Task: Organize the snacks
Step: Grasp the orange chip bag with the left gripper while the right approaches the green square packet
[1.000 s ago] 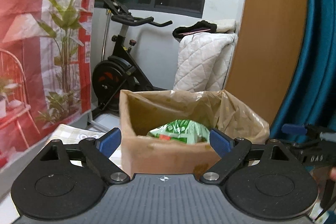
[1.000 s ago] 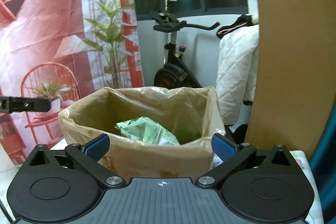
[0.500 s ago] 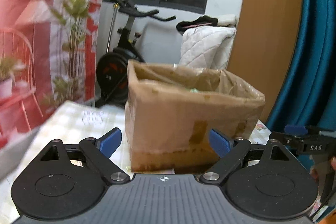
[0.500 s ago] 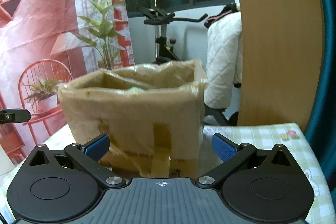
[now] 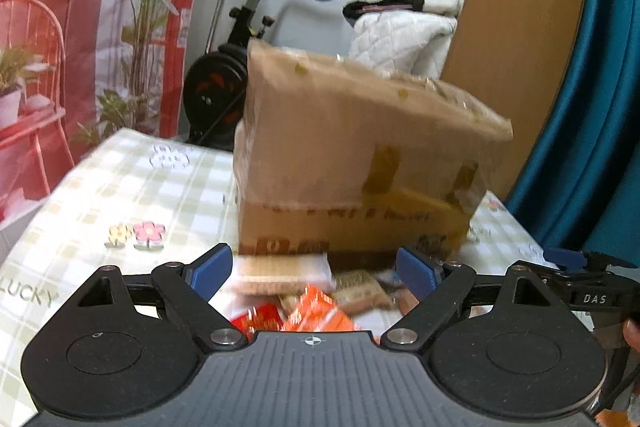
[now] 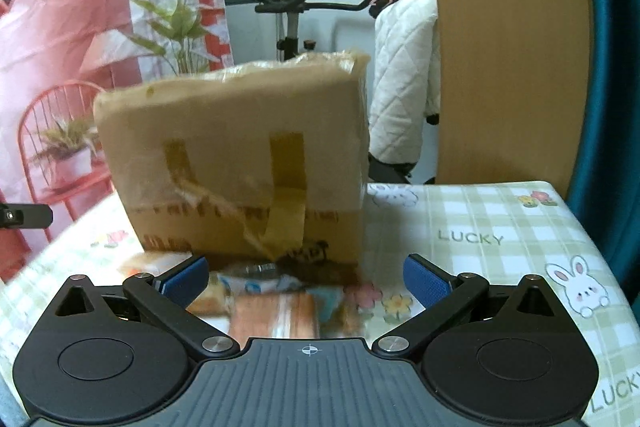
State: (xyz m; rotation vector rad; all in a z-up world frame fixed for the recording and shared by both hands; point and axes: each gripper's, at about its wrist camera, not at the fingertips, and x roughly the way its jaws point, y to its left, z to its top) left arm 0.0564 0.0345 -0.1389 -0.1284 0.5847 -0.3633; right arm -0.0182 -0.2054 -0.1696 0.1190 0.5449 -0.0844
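- Cardboard box (image 5: 360, 163) stands on the checked tablecloth (image 6: 500, 227) printed "LUCKY"; its own print is blurred (unreadable).
- Snack packets (image 5: 316, 303) lie before it.
- Left gripper (image 5: 314, 269) and right gripper (image 6: 306, 277) both gape, empty.

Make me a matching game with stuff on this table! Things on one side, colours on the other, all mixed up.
Things:
1. cardboard box
2. gripper pads
3. bunny picture
4. crinkly snack packet

Colours:
A. white
B. orange
C. brown
D. blue

Pairs: 1-C, 2-D, 3-A, 4-B
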